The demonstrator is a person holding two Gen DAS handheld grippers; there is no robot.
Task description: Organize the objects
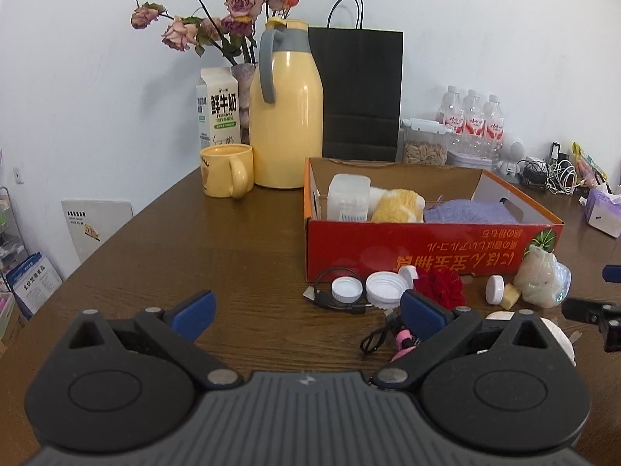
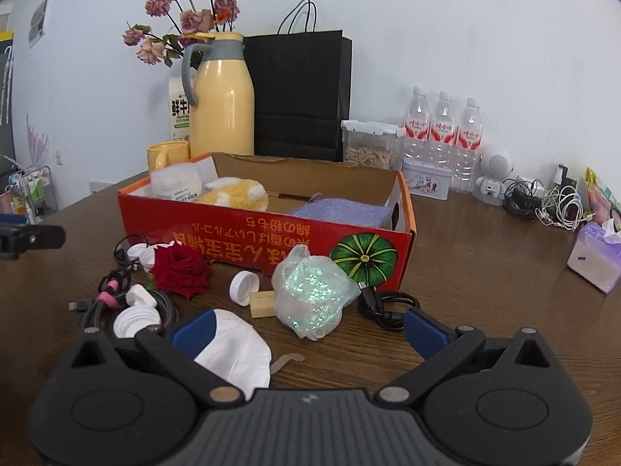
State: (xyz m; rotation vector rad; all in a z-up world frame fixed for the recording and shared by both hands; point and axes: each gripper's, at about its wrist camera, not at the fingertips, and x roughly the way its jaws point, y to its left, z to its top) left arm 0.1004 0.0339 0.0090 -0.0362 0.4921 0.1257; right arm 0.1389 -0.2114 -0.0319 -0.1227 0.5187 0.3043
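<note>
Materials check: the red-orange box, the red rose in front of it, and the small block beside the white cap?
Red-orange box: cardboard, glossy print outside, raw brown inside walls. Red rose: looks like fabric, matte velvety petals, probably artificial; a real flower cannot be ruled out. Small block: pale tan, matte, square-cut, likely unfinished wood. White cap: smooth moulded plastic with a ridged rim.

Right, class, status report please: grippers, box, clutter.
Left gripper open, empty. Right gripper open, empty. Red box part filled. Red rose, white caps, cables still loose in front.
</note>
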